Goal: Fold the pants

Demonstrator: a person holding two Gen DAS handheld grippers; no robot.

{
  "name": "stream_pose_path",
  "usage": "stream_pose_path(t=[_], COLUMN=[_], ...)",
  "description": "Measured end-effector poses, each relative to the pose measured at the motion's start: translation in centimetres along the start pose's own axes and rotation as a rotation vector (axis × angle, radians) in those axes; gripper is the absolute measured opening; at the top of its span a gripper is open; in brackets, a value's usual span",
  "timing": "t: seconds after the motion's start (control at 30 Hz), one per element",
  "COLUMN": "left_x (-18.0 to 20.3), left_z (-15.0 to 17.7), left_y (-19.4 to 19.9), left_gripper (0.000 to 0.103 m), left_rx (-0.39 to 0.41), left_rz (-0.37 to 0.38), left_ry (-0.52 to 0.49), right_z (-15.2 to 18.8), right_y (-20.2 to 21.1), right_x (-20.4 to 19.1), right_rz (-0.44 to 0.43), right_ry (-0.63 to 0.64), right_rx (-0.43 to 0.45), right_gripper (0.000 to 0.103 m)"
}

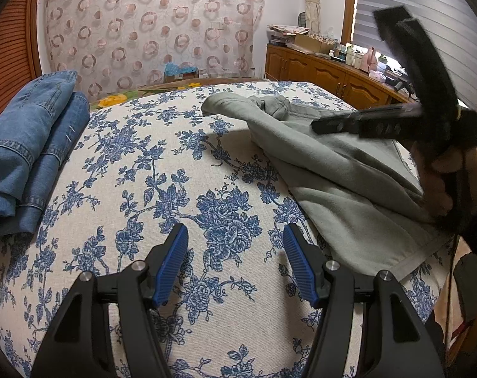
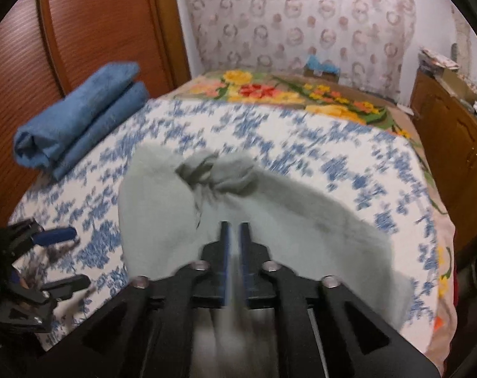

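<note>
Nearest the left wrist camera, the left gripper is hanging with its two blue-padded fingers spread wide over the bare floral cloth, gripping nothing. In the right wrist view, the right gripper is showing its jaws drawn narrow, nearly together, with a strip of grey-green fabric running up between the pads; the blur is making it hard to say whether they are pressing on it.

One pair of grey-green pants is lying rumpled on the right half of the bed, its waist end bunched toward the far side and its near edge reaching the front of the bed, just beside the left gripper's right finger. A person's hand is resting at the pants' right side, carrying the right gripper.

One pair of folded blue jeans is sitting at the bed's left edge, well apart from the grey-green pair.

One blue-and-white floral cloth is covering the bed, and a bright flowered blanket is showing beyond it. A circle-patterned curtain is hanging on the far wall, a wooden cabinet cluttered with bottles and boxes is running along the right under a window blind, and a wooden slatted door is standing on the left.
</note>
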State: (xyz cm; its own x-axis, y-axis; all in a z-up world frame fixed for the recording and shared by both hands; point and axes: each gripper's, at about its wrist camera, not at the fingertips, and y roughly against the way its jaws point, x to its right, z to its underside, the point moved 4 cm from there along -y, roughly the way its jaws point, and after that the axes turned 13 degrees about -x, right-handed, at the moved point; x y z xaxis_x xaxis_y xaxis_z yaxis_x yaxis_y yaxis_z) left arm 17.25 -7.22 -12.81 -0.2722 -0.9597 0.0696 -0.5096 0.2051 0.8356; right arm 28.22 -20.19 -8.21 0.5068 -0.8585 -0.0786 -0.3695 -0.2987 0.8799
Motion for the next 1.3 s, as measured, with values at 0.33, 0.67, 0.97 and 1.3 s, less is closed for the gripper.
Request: stream_pose_path(t=[0.33,0.67,0.97,1.3], left_x=[0.0,0.2,0.3,0.3], left_z=[0.0,0.1,0.1,0.1], left_y=[0.0,0.1,0.1,-0.1], left_gripper=[0.062,0.062,0.062,0.062], left_rx=[0.000,-0.001,-0.002,-0.006], left_rz=[-0.001,-0.004,-0.004,-0.004], left_ry=[-0.001,-0.004,-0.007,-0.009], right_z=[0.5,0.0,0.4,2.4], right_y=[-2.5,2.1,5.9,6.8], right_x=[-0.9,-0.1,6.9,11.6], right_rz=[0.014,0.045,0.147,0.241], right_ry=[0.035,0.021,-0.105,-0.200], right_rx=[-0.055,0.095,0.148,0.155], right_gripper=[0.007,0.003,0.003,0.002])
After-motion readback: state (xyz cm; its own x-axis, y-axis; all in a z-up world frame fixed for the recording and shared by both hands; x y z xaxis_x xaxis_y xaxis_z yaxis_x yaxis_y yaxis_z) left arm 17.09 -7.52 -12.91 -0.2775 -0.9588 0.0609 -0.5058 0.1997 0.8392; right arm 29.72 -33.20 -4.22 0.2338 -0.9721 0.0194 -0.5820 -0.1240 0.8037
